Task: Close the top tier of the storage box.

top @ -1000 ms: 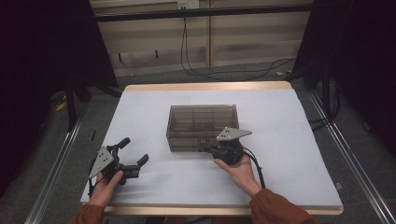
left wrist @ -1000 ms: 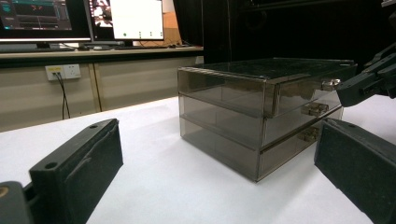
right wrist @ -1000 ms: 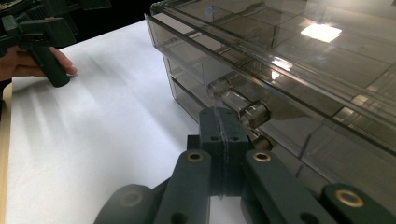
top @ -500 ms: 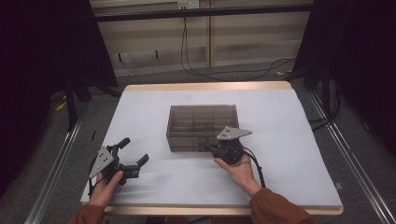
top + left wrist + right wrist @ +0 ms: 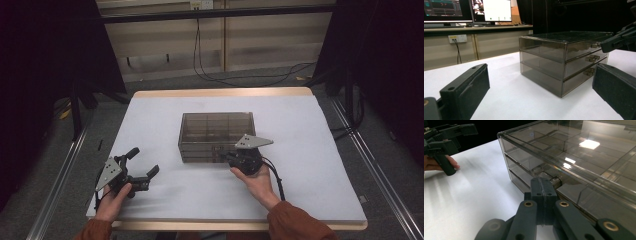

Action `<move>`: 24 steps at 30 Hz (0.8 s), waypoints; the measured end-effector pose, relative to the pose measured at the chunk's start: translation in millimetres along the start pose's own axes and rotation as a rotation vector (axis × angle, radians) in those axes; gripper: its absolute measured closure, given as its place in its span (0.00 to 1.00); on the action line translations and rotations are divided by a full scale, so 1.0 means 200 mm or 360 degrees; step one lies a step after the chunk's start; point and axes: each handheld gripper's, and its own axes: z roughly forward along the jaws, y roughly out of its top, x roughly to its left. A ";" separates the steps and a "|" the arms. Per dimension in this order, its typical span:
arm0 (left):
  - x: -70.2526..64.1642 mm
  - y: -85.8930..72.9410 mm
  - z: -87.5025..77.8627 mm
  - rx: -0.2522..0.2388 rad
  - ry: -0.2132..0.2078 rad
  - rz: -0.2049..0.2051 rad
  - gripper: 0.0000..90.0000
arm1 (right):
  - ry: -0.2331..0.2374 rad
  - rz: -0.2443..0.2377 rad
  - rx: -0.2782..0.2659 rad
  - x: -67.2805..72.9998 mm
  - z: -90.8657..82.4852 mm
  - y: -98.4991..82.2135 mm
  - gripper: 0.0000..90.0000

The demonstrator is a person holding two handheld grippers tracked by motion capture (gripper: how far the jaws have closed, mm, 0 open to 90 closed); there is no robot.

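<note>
Jaws of the right gripper (image 5: 543, 185) are pressed flat together, their tips right at the small knob (image 5: 555, 181) on the top drawer of a smoky clear plastic drawer box (image 5: 216, 134); whether the tips pinch the knob or merely touch it cannot be told. In the high view this right gripper (image 5: 231, 159) sits against the front wall of the box, held by the person's right hand (image 5: 256, 180), which comes in from the lower edge in a rust-coloured sleeve. The left gripper (image 5: 142, 167) rests near the front left corner of the white table (image 5: 310, 150), well apart from the box, in the left hand (image 5: 112, 197); its two black jaws stand wide apart with nothing between them. From the left gripper view the box shows three stacked drawers, each with a small knob on its front, all pushed in. The box stands near the middle of the table, slightly toward the far side. Compared with the frames from a second earlier, nothing has shifted: both hands, both grippers and the box lie exactly where they were, and the drawers are as closed as before.
</note>
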 end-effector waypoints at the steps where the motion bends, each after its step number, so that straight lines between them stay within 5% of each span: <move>1: 0.00 0.00 0.00 0.0000 0.0000 0.0000 0.01 | 0.0001 0.0002 0.0002 0.00 0.00 0.00 1.00; 12: 0.00 0.00 0.00 0.0002 -0.0003 0.0000 0.01 | 0.0046 0.0014 0.0047 0.00 -0.01 0.00 0.95; 24: 0.00 0.00 0.00 0.0001 0.0003 -0.0001 0.01 | 0.0147 0.0033 0.0076 0.02 -0.14 -0.01 0.66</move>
